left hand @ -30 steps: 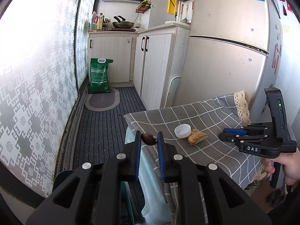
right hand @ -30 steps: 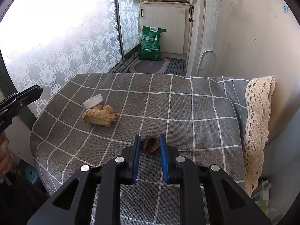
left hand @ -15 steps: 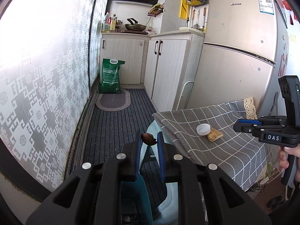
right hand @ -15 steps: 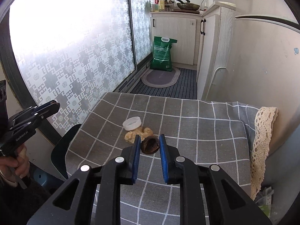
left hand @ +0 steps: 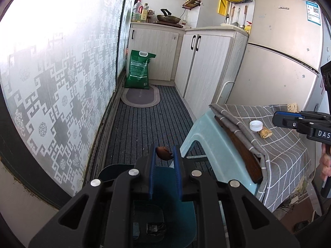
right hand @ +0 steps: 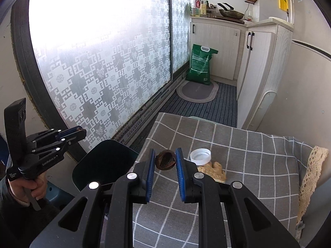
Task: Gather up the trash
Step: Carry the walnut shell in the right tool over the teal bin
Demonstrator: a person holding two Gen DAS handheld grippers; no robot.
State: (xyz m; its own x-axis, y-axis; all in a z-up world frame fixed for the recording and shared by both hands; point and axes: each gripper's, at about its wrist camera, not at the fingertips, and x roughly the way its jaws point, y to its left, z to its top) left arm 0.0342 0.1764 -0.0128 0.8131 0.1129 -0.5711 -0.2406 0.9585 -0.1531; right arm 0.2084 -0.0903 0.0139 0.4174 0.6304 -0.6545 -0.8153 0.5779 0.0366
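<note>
My left gripper point(left hand: 164, 150) is shut on a small brown shell piece point(left hand: 163, 154) and hangs over the open dark teal trash bin point(left hand: 184, 217) on the floor. In the right wrist view that gripper point(right hand: 81, 131) shows at the left, above the bin point(right hand: 103, 165). My right gripper point(right hand: 165, 155) is shut on a brown nutshell half point(right hand: 165, 162), held above the left part of the grey checked tablecloth point(right hand: 258, 165). A white bottle cap point(right hand: 200, 156) and a piece of ginger point(right hand: 213, 171) lie on the cloth just right of it.
A pale blue stool point(left hand: 209, 144) stands between bin and table. The patterned glass door point(left hand: 51, 82) runs along the left. A green sack point(left hand: 138, 72), an oval mat point(left hand: 140, 96), white cabinets point(left hand: 202, 66) and a fridge point(left hand: 279, 62) lie beyond. A hand point(right hand: 31, 186) holds the left gripper.
My left gripper carried its shell piece off the table edge to above the bin. My right gripper lifted the nutshell half off the cloth and drew back toward the table's left side.
</note>
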